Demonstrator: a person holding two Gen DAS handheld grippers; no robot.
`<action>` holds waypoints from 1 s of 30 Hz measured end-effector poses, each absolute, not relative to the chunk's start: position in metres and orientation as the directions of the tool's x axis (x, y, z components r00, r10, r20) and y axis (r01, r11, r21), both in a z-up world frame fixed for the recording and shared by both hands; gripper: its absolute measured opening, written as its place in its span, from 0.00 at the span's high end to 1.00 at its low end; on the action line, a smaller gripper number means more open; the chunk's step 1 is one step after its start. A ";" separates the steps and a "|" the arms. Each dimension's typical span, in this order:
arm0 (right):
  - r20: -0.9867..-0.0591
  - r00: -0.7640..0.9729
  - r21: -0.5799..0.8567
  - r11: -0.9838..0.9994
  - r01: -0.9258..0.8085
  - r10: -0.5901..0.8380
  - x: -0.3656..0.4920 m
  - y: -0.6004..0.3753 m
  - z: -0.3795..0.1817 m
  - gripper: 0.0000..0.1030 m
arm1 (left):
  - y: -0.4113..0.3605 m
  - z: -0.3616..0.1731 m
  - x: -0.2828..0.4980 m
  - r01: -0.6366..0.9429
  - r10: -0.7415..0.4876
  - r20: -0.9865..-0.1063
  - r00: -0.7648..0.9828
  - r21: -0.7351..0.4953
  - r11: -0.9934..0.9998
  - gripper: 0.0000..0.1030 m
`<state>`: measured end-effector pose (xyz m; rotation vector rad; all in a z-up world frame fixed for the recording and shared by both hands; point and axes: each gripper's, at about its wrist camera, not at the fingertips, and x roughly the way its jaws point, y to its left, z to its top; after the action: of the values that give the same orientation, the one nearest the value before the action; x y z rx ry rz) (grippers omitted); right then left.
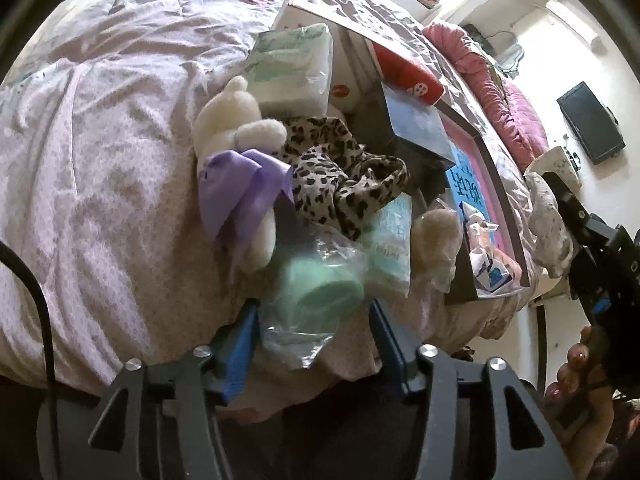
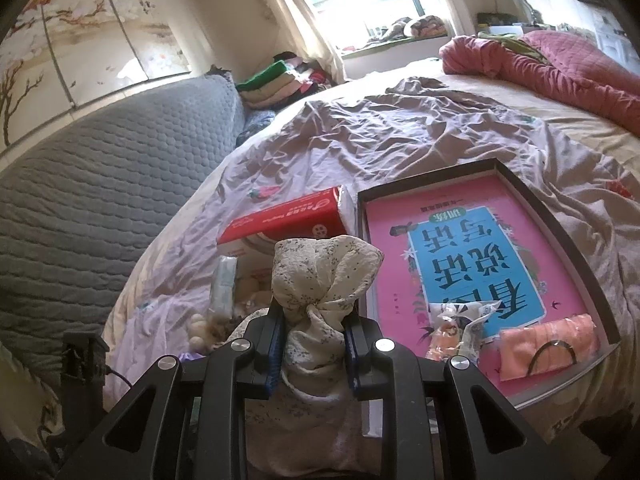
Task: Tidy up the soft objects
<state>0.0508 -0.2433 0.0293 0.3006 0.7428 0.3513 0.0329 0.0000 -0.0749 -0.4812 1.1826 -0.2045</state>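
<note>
In the left wrist view my left gripper [image 1: 314, 312] is open around a green object in clear plastic wrap [image 1: 316, 292] at the near end of a pile on the bed. The pile holds a white plush toy with a purple bow [image 1: 236, 136], a leopard-print cloth [image 1: 340, 172] and tissue packs [image 1: 292, 68]. In the right wrist view my right gripper [image 2: 312, 332] is shut on a knotted cream floral cloth bundle [image 2: 320, 276], held above the pile. That bundle and the right gripper also show in the left wrist view [image 1: 550, 224].
A shallow dark tray [image 2: 592, 280] with a pink and blue book [image 2: 472, 256], a peach cloth [image 2: 548, 344] and a snack packet lies on the bed. A red and white box [image 2: 288, 216] stands left of it. A pink quilt [image 2: 560, 64] lies at the far right, a grey padded headboard [image 2: 100, 184] at the left.
</note>
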 end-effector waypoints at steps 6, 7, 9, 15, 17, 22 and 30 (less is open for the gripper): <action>-0.603 0.681 0.398 0.896 -0.196 0.417 0.052 -0.247 0.027 0.75 | 0.000 -0.076 0.042 -0.130 -0.368 -0.848 0.382 -0.444 0.886 0.40; -0.604 0.679 0.396 0.897 -0.198 0.417 0.052 -0.246 0.027 0.75 | -0.001 -0.077 0.044 -0.130 -0.361 -0.852 0.379 -0.435 0.891 0.41; -0.604 0.680 0.392 0.898 -0.200 0.416 0.052 -0.246 0.027 0.75 | -0.006 -0.079 0.046 -0.127 -0.354 -0.856 0.376 -0.426 0.896 0.54; -0.600 0.682 0.394 0.896 -0.203 0.418 0.051 -0.246 0.028 0.75 | -0.009 -0.070 0.040 -0.086 -0.341 -0.846 0.410 -0.408 0.909 0.60; -0.599 0.683 0.392 0.897 -0.204 0.417 0.051 -0.247 0.029 0.75 | -0.008 -0.065 0.037 -0.077 -0.340 -0.841 0.421 -0.407 0.910 0.61; -0.579 0.708 0.389 0.900 -0.195 0.404 0.047 -0.258 0.039 0.75 | -0.014 -0.039 0.023 -0.025 -0.353 -0.814 0.462 -0.410 0.912 0.61; -0.541 0.766 0.386 0.912 -0.139 0.346 0.043 -0.297 0.055 0.75 | -0.050 0.012 0.023 0.081 -0.365 -0.756 0.544 -0.385 0.919 0.61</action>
<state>0.0434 -0.2973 0.0553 0.3360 0.6477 0.2691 0.0234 -0.0505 0.0122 -0.3231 0.9636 -0.2698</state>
